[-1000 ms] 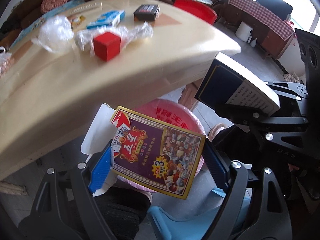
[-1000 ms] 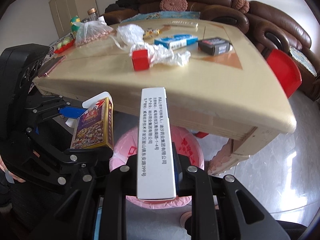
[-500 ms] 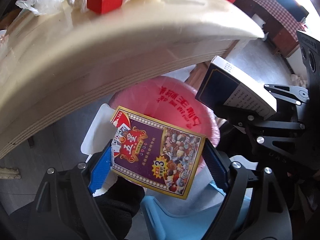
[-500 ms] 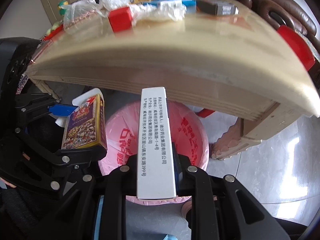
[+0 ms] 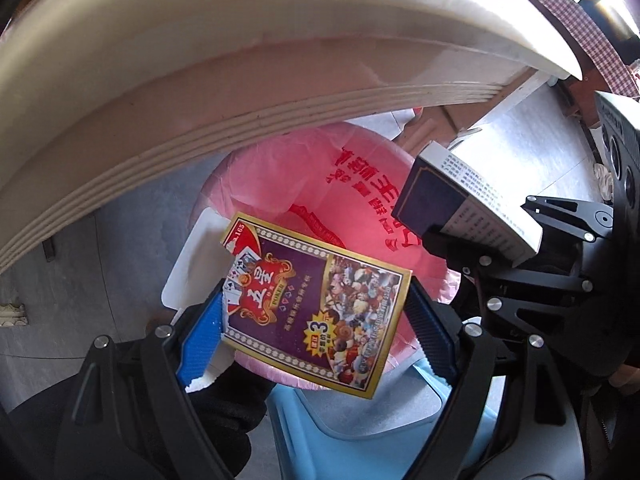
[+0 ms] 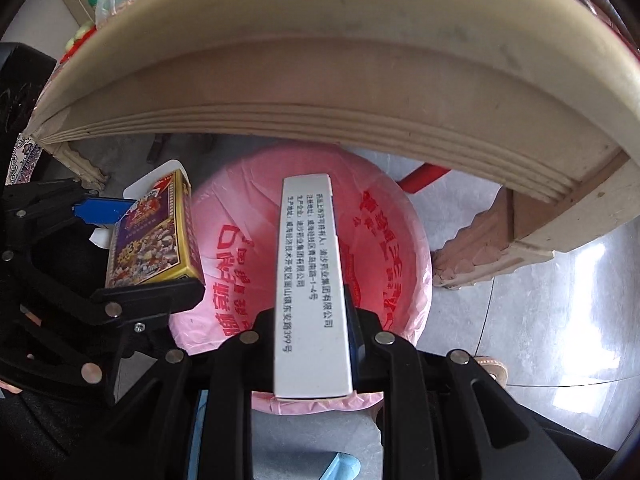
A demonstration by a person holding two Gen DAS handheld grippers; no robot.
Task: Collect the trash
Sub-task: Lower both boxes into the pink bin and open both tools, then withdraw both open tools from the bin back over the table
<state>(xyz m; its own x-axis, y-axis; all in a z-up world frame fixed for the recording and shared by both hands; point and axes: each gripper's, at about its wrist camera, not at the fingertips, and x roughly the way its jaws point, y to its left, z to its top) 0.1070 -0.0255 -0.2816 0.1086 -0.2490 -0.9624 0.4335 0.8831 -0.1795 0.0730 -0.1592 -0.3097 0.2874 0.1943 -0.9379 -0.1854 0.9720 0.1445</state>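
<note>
Both grippers have dropped since the earlier frames, so the tabletop with its red block and wrappers has slid out of sight and only the cream moulded edge of the table (image 5: 280,92) arches across the top of each view. Below that edge sits the bin (image 6: 404,216), lined with a pink bag (image 5: 304,184) whose red printed characters are too creased and turned to read. On the left, the left gripper (image 5: 316,316) is clamped across the width of a playing-card box (image 5: 316,304), its blue pads pressed to the two short ends; the box's long axis runs across the jaws, tilted slightly down to the right, over the near left rim of the bin. Its purple face reads "POKER", "165" in a red corner, and a large "3" in a yellow burst; the remaining characters are small. A white flap behind the box is half hidden, and a black glove shows under it. To the right, the right gripper (image 6: 312,344) is clenched on a slim white carton (image 6: 310,280) held on edge, its long axis pointing straight ahead along the fingers over the bin's middle. Lines of small black Chinese print run down its narrow side, ending in "399"; the left wrist view shows a dark blue face. Its near end hides the fingertips.
</note>
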